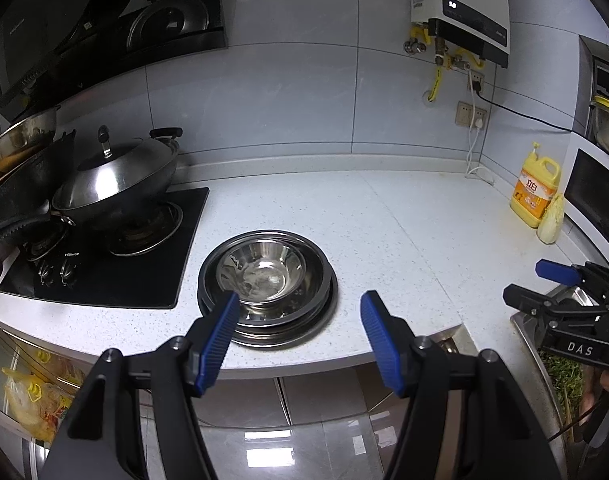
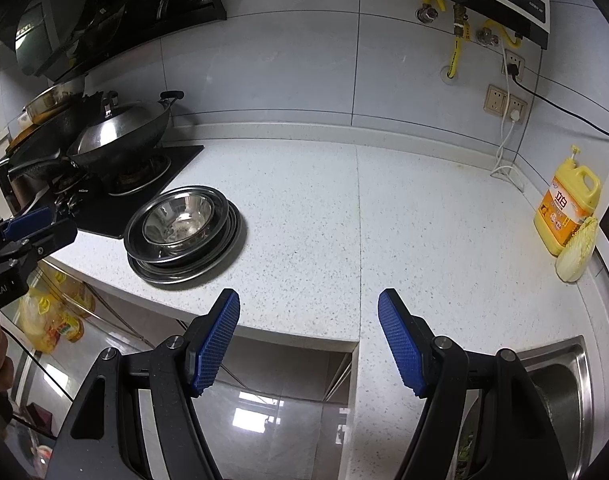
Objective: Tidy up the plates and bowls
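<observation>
A steel bowl (image 1: 264, 276) sits nested on a stack of steel plates (image 1: 288, 326) on the white counter, just right of the stove. My left gripper (image 1: 300, 336) hangs open just in front of the stack, nothing between its blue pads. In the right wrist view the same bowl (image 2: 180, 220) and plates (image 2: 176, 270) lie to the left. My right gripper (image 2: 309, 336) stands open over the counter's front edge, away from the stack, with nothing in it. Each gripper shows at the edge of the other's view, the right gripper (image 1: 544, 280) and the left gripper (image 2: 44, 222).
A lidded wok (image 1: 116, 184) rests on the black gas stove (image 1: 104, 272) at left. A yellow detergent bottle (image 2: 568, 204) and a cabbage (image 2: 578, 256) stand at the right wall. A steel sink (image 2: 560, 392) lies at lower right. Cables hang from wall sockets (image 2: 504, 104).
</observation>
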The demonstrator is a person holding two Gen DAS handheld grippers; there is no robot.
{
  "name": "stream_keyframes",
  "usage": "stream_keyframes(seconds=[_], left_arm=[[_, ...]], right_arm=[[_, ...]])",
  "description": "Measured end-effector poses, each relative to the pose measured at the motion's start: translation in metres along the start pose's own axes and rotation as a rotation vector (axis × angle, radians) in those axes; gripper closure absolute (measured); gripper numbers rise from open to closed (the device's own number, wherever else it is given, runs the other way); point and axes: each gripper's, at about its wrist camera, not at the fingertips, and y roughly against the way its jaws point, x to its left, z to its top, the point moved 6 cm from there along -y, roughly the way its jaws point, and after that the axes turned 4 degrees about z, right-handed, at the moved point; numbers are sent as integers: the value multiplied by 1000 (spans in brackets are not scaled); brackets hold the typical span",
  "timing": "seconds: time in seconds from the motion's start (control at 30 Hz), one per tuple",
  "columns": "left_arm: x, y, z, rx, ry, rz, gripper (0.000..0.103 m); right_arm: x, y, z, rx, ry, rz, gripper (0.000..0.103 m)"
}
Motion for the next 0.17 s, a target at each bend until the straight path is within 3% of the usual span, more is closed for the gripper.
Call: stream_keyframes(seconds=[0.17], left_arm=[[-5, 3, 0, -1, 0, -8, 42]], right_arm=[[-5, 2, -2, 1, -3, 2, 36]])
